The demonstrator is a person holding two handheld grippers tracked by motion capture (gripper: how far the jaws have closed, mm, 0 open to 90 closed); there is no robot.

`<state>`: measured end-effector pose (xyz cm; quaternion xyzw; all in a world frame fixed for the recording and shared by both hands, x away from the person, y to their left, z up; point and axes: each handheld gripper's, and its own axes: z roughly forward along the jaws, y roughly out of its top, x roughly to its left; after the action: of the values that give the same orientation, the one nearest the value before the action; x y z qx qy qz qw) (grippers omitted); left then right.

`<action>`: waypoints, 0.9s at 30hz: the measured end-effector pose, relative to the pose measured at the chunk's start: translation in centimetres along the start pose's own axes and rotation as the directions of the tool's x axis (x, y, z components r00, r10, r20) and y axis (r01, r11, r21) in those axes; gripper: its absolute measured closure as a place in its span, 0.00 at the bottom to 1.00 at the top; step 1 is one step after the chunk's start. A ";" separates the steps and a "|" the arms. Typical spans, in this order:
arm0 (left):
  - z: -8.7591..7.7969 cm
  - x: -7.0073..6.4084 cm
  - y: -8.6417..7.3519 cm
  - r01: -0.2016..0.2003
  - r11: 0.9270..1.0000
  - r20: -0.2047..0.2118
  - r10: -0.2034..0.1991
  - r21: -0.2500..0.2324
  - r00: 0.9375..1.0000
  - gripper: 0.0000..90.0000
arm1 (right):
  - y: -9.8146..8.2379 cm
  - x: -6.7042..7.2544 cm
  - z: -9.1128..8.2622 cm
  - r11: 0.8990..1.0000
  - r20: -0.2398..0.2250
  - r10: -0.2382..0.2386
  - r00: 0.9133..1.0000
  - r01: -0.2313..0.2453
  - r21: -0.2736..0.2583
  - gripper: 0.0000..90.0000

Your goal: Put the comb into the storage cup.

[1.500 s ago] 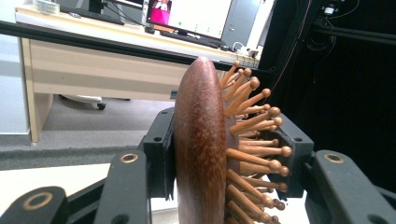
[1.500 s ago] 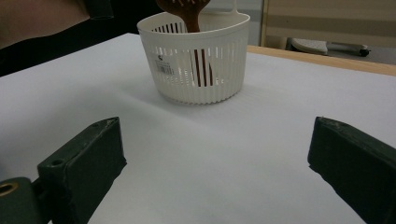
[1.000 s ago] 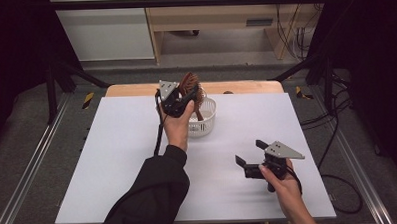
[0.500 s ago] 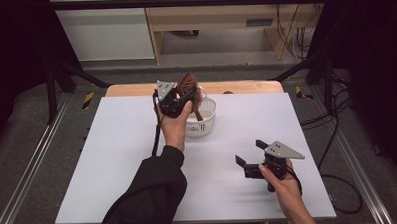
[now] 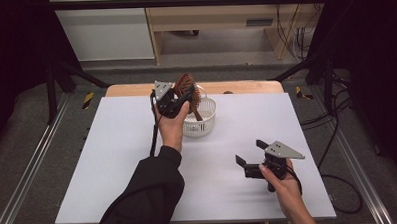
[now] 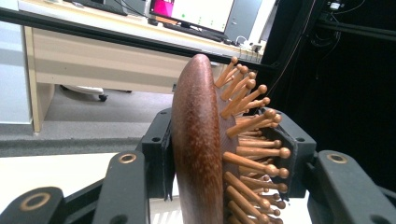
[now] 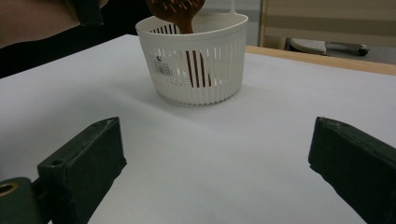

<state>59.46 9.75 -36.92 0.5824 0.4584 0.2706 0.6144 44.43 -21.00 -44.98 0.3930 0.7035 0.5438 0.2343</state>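
Observation:
A brown wooden hairbrush (image 5: pixel 186 86) with peg bristles stands upright, its handle reaching down into a white slotted basket (image 5: pixel 205 123) at the table's far middle. My left gripper (image 5: pixel 178 96) is shut on the brush head; in the left gripper view both jaws press the hairbrush (image 6: pixel 198 149), bristles pointing right. My right gripper (image 5: pixel 252 154) hovers open over the near right of the white table (image 5: pixel 113 160), nothing between its jaws. In the right gripper view the basket (image 7: pixel 198 60) sits ahead, with the brush handle (image 7: pixel 187 28) inside it.
A wooden strip (image 5: pixel 235 86) runs along the table's far edge. Dark frame posts (image 5: pixel 53 82) and cables (image 5: pixel 332 137) flank the table. A desk with monitors (image 6: pixel 187 11) stands beyond.
The left gripper and the hairbrush have shifted slightly over the basket. The right gripper has stayed put.

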 end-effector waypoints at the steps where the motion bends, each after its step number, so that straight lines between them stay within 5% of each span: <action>1: 0.0 0.0 0.0 -0.001 1.000 0.000 0.001 0.001 1.000 0.54 | 0.0 0.0 0.0 1.000 0.001 0.000 1.000 0.000 0.001 0.04; 7: -0.2 0.5 0.2 -0.026 0.999 0.021 0.025 0.025 0.999 0.53 | 0.0 0.0 0.0 1.000 -0.001 -0.002 1.000 0.002 0.002 0.04; 27: -1.3 2.7 0.3 0.008 0.997 0.039 -0.011 0.074 0.999 0.51 | 0.0 0.0 0.1 1.000 0.008 -0.008 1.000 0.008 0.005 0.04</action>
<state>59.56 12.74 -37.17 0.6077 0.4586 0.2392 0.6026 44.53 -20.96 -45.06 0.3930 0.7054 0.5396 0.2384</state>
